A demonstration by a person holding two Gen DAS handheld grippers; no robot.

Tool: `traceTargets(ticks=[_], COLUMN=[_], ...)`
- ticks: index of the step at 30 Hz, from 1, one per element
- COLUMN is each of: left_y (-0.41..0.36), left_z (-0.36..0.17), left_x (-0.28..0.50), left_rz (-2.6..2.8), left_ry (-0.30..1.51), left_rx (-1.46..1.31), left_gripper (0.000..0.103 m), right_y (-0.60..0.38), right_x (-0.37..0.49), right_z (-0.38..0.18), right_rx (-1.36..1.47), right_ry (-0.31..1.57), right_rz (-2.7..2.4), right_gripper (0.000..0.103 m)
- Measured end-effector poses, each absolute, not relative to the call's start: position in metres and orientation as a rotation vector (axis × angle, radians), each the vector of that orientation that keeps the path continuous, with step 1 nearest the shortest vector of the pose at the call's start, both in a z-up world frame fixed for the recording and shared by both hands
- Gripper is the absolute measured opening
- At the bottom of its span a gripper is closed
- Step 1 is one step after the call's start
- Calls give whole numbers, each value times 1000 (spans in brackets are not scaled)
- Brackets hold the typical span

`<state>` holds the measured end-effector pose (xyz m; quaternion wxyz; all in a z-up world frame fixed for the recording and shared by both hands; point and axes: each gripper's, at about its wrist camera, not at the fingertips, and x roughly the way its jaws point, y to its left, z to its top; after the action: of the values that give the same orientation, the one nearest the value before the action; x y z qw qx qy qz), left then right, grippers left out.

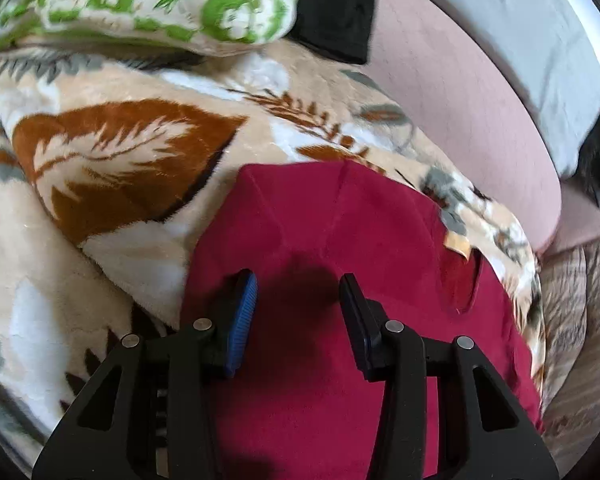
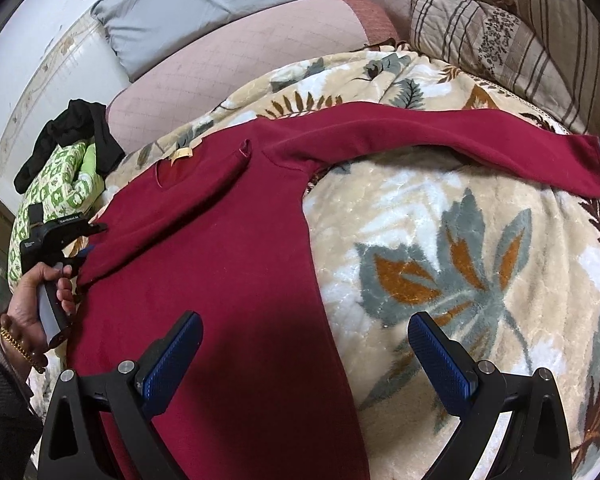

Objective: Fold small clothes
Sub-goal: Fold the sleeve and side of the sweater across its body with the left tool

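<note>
A dark red long-sleeved top point(image 2: 220, 240) lies flat on a leaf-patterned blanket point(image 2: 439, 248). Its left sleeve is folded across the body; its right sleeve point(image 2: 459, 140) stretches out to the right. The neck with a tan label point(image 2: 182, 155) points away. My left gripper point(image 1: 298, 292) is open, hovering over the folded left part of the top point(image 1: 339, 240). It shows in the right wrist view point(image 2: 88, 240) at the top's left edge, held by a hand. My right gripper point(image 2: 303, 340) is open and empty above the top's lower right edge.
A green-and-white patterned cushion point(image 1: 140, 0) and a black garment point(image 1: 339, 12) lie at the far left of the bed. A pink mattress point(image 2: 240, 56), a grey pillow point(image 2: 220, 4) and a striped quilt point(image 2: 519, 40) lie beyond the blanket.
</note>
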<state>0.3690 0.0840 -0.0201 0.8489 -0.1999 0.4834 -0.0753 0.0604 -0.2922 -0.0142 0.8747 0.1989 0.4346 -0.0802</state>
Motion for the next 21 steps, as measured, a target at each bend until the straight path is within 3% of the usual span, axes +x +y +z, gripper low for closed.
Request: traceTargets(ticks=[2,6,9,16,21], left_y=[86,81,73,57,32], left_z=[-3,1,-36,4,-3], left_x=[347,310,302,229,158], left_rz=[-227,-340,-304,-293,-355], left_ry=[960,921,1039,923,903], left_rx=[-456,-490,-443,-446,-390], left_gripper=[42,54,53,54,56], right_y=[-291,-288,-289,-294,-305], right_x=[61,59,58,55,51], right_z=[-14,-11,-12,-11,-4], right_rx=[411,396,396,370,355], right_ry=[907,897,898,886,851], right_rz=[-163,-163,-173,-214,-268], right_gripper=[102,102,102,102,102])
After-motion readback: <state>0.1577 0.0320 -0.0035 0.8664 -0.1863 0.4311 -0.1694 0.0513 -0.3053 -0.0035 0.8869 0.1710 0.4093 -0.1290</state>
